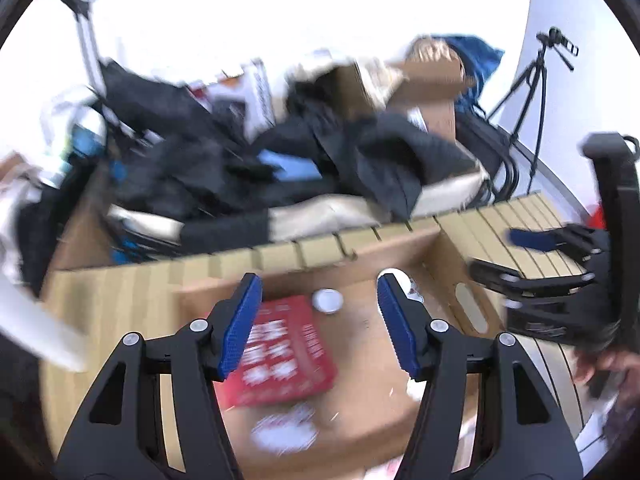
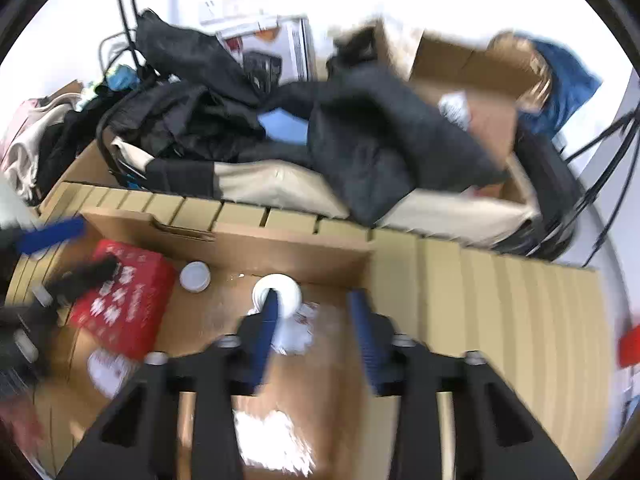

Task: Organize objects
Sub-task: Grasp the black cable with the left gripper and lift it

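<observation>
Both grippers, left (image 1: pixel 320 320) and right (image 2: pixel 312 332), are held spread and empty over the box (image 2: pixel 280 240); the white roll (image 2: pixel 276 290) could be knocked aside.

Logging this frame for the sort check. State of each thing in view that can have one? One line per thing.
left gripper: open, nothing between the pads
right gripper: open, nothing gripped
cardboard box: open at the top, flaps out
red packet: lying flat in the box
white cap: loose on the box floor
white roll: in the box, beside the right gripper's left finger; contact unclear
dark clothes: heaped behind the box
</observation>
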`<state>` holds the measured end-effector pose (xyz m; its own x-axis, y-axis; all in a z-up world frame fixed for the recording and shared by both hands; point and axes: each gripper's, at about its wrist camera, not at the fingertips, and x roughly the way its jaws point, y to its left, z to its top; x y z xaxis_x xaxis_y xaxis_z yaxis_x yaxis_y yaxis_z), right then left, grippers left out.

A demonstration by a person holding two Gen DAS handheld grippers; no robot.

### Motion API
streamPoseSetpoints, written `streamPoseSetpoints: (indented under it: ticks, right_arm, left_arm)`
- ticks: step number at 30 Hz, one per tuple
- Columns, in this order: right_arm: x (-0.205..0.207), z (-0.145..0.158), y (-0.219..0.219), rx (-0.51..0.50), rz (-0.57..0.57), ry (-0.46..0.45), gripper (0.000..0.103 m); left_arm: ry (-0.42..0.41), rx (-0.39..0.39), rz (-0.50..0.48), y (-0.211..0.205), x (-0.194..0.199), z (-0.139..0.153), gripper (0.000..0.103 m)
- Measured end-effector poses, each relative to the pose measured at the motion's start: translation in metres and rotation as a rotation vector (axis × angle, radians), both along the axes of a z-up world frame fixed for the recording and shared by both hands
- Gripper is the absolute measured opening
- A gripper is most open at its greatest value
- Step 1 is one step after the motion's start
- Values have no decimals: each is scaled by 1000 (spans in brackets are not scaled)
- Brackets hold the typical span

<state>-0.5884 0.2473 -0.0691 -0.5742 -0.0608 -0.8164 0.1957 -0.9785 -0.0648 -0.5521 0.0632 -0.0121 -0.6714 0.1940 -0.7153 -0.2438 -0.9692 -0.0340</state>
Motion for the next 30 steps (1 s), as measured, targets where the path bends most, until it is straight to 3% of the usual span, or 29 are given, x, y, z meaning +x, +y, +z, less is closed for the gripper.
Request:
streamPoseSetpoints:
  ticks: [2, 5, 7, 9, 11, 13, 15, 17, 21, 25, 27, 30]
  right_arm:
    - [33, 38, 11, -11, -2, 28, 80]
    - [90, 84, 21, 8, 11, 79, 80]
    - [148, 111, 28, 20, 36, 117, 80]
    - [207, 126, 34, 4, 57, 143, 81]
    - [270, 130, 35, -16, 109, 162, 82]
    - [330, 122, 30, 41, 161, 195, 82]
    - [389, 104, 24, 100, 147, 253, 82]
    - [434, 82, 21, 75, 96, 272, 82]
    - [469, 41, 21, -105, 60, 177, 82]
    - [466, 25, 20, -205, 70, 102, 82]
    - [469, 36, 24, -243, 51, 169, 82]
    - [466, 34, 24, -238, 11, 232, 85]
  left_arm:
    - [39, -72, 65, -18, 37, 36, 70]
    - [123, -214, 141, -45, 114, 77, 77]
    - [177, -232, 188, -66, 172, 95, 95]
    - [219, -194, 216, -89, 248, 106, 100]
    - [239, -115, 200, -103, 304, 101, 103]
    - [247, -54, 177, -110, 350, 88, 103]
    - [205, -53, 162, -106, 386, 64, 103]
    - [146, -11, 131, -100, 416, 35, 103]
    - [58, 62, 67, -88, 436, 11, 103]
    - [79, 17, 88, -76, 432, 12, 103]
    - [84, 48, 88, -75, 428, 8, 103]
    - [22, 69, 49, -66, 417, -13, 103]
